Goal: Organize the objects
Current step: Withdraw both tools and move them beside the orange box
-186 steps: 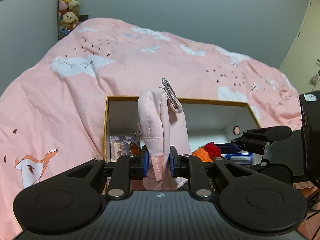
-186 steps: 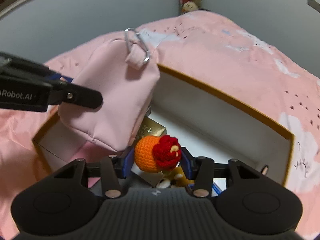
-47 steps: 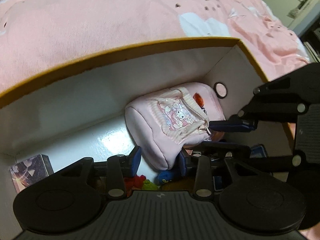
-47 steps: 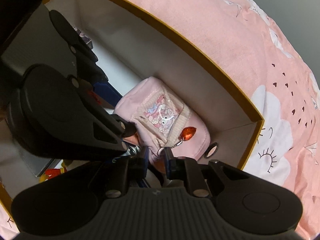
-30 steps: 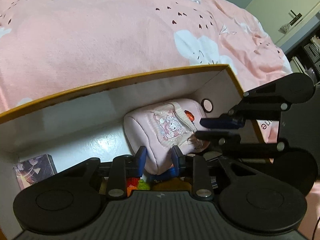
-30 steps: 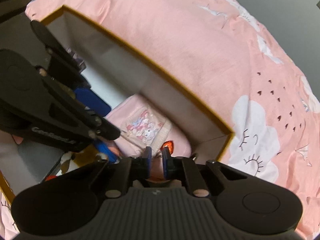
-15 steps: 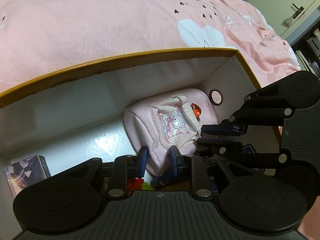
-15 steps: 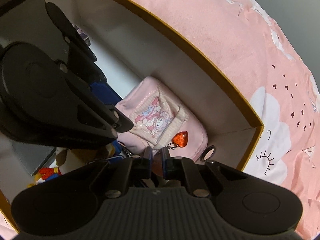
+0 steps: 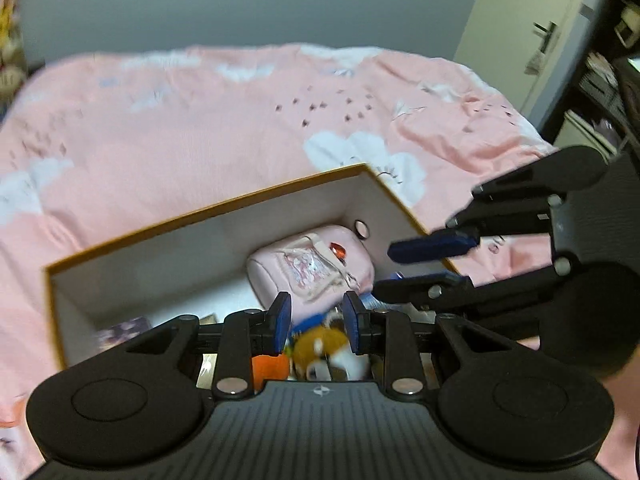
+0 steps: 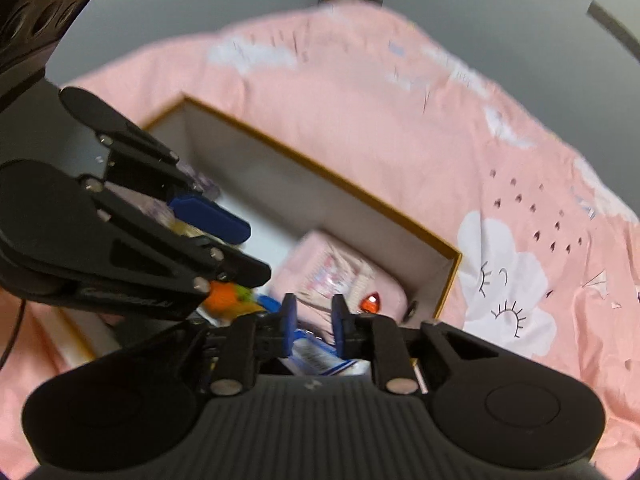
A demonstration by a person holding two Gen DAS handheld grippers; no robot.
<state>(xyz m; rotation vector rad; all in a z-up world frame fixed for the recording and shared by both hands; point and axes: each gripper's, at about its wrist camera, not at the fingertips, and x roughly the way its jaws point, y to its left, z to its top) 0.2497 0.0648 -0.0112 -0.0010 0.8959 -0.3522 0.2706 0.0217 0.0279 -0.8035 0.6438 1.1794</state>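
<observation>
The pink pouch (image 9: 316, 256) (image 10: 340, 276) with a red charm (image 9: 338, 250) lies inside the orange-rimmed white box (image 9: 200, 212) (image 10: 320, 172), in its far right corner. My left gripper (image 9: 316, 316) (image 10: 256, 252) hovers above the box, short of the pouch. Its jaws are opening a little and nothing is between the pads. My right gripper (image 10: 314, 322) (image 9: 386, 270) hangs over the box's right end, just short of the pouch. Its jaws are opening too, with nothing held. Both views are motion-blurred.
Under the grippers the box holds an orange crochet toy (image 9: 270, 366) (image 10: 224, 294), a brown-and-white plush (image 9: 324, 346), a card pack (image 9: 124, 330) and a blue-white packet (image 10: 320, 356). The box rests on a pink bedspread (image 9: 200, 120). A door (image 9: 532, 40) stands far right.
Both grippers have risen and drawn back out of the box. The right jaws, shut at the pouch's clip, now stand apart. The pouch stays lying in the box.
</observation>
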